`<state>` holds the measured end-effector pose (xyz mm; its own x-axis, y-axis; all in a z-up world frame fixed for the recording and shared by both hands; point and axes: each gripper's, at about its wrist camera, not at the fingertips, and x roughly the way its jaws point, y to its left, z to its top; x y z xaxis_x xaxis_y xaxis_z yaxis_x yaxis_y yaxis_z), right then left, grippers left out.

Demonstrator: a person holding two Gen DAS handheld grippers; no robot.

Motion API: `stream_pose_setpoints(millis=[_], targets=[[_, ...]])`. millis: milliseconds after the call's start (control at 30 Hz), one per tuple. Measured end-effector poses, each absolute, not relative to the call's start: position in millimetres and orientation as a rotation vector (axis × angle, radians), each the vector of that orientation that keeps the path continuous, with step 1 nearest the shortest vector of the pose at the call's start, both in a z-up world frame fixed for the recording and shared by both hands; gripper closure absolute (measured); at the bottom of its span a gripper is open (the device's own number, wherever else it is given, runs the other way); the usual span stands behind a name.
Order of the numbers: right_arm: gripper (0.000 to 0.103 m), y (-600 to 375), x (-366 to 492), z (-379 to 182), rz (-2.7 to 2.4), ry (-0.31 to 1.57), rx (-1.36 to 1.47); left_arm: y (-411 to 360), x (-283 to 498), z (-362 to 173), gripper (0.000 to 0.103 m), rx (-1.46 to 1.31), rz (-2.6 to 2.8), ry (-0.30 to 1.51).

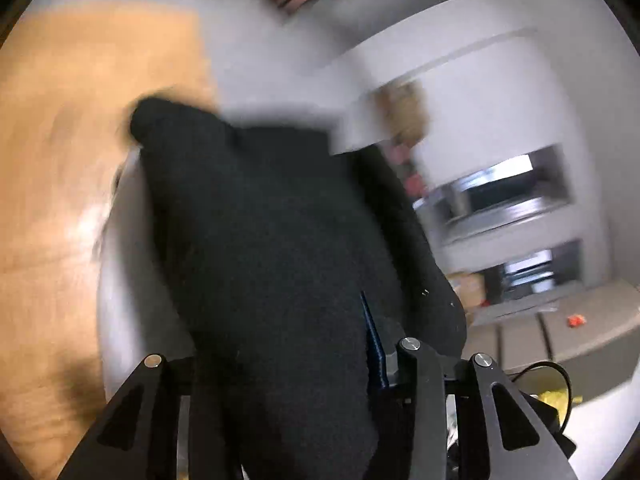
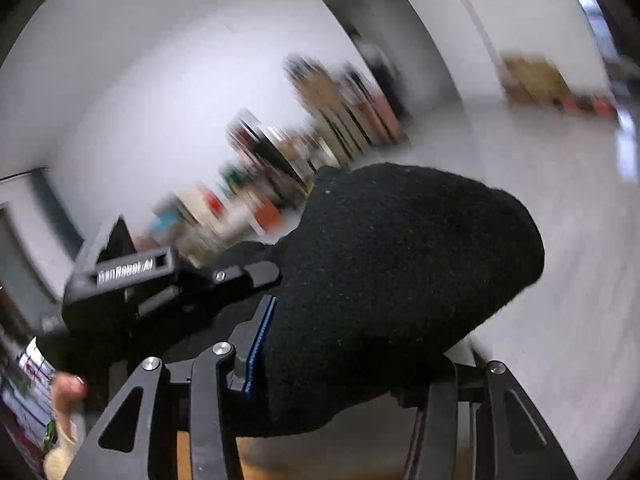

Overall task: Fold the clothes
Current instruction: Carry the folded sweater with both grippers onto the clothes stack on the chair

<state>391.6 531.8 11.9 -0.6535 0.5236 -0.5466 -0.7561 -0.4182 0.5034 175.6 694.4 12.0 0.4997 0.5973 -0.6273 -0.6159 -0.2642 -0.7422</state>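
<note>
Okay, left wrist view first: heavy motion blur. The left gripper (image 1: 288, 360) is clamped on a black garment (image 1: 260, 240). The dark fuzzy fabric fills the gap between its fingers and runs forward and up from them, ending in a rounded bunch far ahead, slightly left. One blue-edged finger pad (image 1: 374, 344) presses the cloth on the gripper's right side; the opposite finger is buried under fabric. Left of the gripper is a wooden surface (image 1: 80, 120), with a white tabletop (image 1: 124, 260) just beside the cloth. Ahead and to the right are white walls and shelving (image 1: 500, 200), all smeared. A black cable (image 1: 552, 372) loops at lower right, close to the gripper frame.

Right wrist view, also blurred. The right gripper (image 2: 344, 364) grips the same black garment (image 2: 400, 260), which bulges up and forward-right out of the fingers in a thick lump. A blue-edged finger pad (image 2: 260, 340) sits against the cloth on the gripper's left. Forward-left of it the other gripper's black body (image 2: 132, 280) shows white lettering, touching the garment's edge. A person's hand (image 2: 66, 394) shows at far lower left. Further ahead are blurred coloured boxes (image 2: 280, 160) against a white wall (image 2: 160, 80). Wood (image 2: 256, 464) shows beneath the gripper.
</note>
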Motion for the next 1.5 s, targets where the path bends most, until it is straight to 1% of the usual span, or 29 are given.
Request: stream_pose_setpoints(millis=[33,67,200,267,367,400,433,500,633,667,700,733,800,867,933,1033,1100,1167,1267,1300,1333,1400,1433,1500], targets=[[0.052,534,392,-7,2.111,1.015,-0.431,691,172,4,0.06,-1.421,1.137,-0.005],[0.05,536,395,-14,2.127,1.045,-0.431,689,168,0,0.059,-1.42,1.124,-0.022],[0.045,545,400,-9,2.175,1.063,-0.456,688,162,4,0.058,-1.466,1.133,-0.034],[0.044,548,402,-8,2.175,1.077,-0.487,685,175,7,0.057,-1.44,1.146,0.01],[0.036,548,418,-13,2.175,1.161,-0.528,687,184,9,0.054,-1.445,1.139,0.068],[0.031,547,425,-15,2.173,1.192,-0.543,686,190,11,0.052,-1.457,1.131,0.085],[0.029,546,434,-13,2.175,1.181,-0.558,682,202,14,0.051,-1.468,1.124,0.102],[0.02,540,457,-2,2.176,1.088,-0.581,676,219,24,0.05,-1.471,1.143,0.11],[0.018,532,502,38,2.019,0.726,-0.518,687,222,23,0.049,-1.413,1.254,0.114],[0.023,532,506,50,2.014,0.646,-0.496,691,222,21,0.049,-1.404,1.271,0.111],[0.04,533,505,61,2.05,0.582,-0.489,695,221,20,0.049,-1.392,1.293,0.105],[0.051,534,498,69,2.111,0.554,-0.5,698,221,19,0.049,-1.369,1.327,0.095],[0.064,537,478,81,2.243,0.53,-0.535,691,215,16,0.049,-1.303,1.402,0.074],[0.065,547,453,83,2.345,0.527,-0.591,655,213,18,0.049,-1.267,1.428,0.092],[0.065,555,423,73,2.358,0.503,-0.683,653,209,9,0.049,-1.29,1.397,0.116],[0.065,579,386,49,2.278,0.49,-0.813,631,189,3,0.049,-1.416,1.342,0.029],[0.063,597,376,34,2.202,0.535,-0.859,612,170,12,0.049,-1.426,1.42,-0.036],[0.06,604,367,29,2.175,0.542,-0.849,600,165,39,0.049,-1.298,1.521,-0.03],[0.057,607,355,31,2.174,0.528,-0.855,598,190,66,0.051,-1.103,1.638,0.119],[0.056,604,353,31,2.171,0.508,-0.865,597,199,68,0.057,-1.062,1.656,0.193],[0.055,605,347,32,2.168,0.495,-0.872,589,204,64,0.061,-1.033,1.642,0.262],[0.055,607,343,37,2.183,0.503,-0.863,581,209,41,0.077,-1.035,1.598,0.384],[0.055,607,342,41,2.192,0.511,-0.856,579,211,26,0.08,-1.056,1.584,0.439],[0.057,607,341,47,2.212,0.525,-0.842,580,214,0,0.08,-1.096,1.613,0.533]])
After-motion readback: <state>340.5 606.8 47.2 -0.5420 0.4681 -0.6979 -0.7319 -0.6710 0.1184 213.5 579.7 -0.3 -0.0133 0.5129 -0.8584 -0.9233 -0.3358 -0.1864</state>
